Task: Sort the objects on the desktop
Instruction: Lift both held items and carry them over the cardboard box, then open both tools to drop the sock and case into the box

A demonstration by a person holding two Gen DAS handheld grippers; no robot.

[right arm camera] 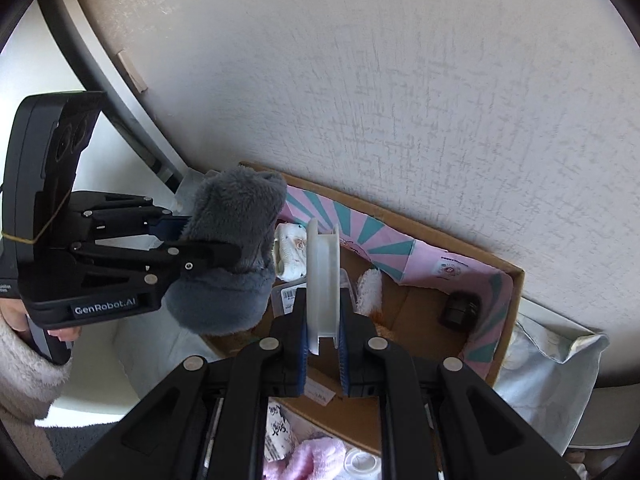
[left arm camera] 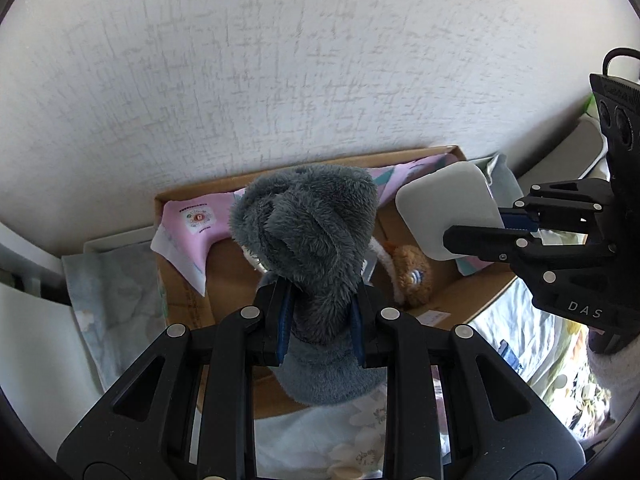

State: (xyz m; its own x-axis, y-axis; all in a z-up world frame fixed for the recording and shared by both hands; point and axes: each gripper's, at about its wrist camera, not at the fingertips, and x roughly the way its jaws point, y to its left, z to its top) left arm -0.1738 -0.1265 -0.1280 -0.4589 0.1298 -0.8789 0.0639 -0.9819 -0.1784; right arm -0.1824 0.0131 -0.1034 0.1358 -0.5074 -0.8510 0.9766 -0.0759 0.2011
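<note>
Above the cardboard box (left arm camera: 452, 292), both jaws clamp: left gripper (left arm camera: 320, 320) grey plush (left arm camera: 308, 224), right gripper (right arm camera: 322, 344) white case (right arm camera: 323, 276).

Behind everything, textured white wall (left arm camera: 280, 80). Along its base, pale crumpled bedding (right arm camera: 552, 360) with floral print. At far left of the right view, dark curved frame (right arm camera: 120, 112).

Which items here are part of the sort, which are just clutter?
In play:
- grey plush item, clamped in left gripper
- white flat case, clamped in right gripper
- cardboard box, under both

Lying about:
- pink printed sheet and brown plush toy in the box
- floral bedding
</note>
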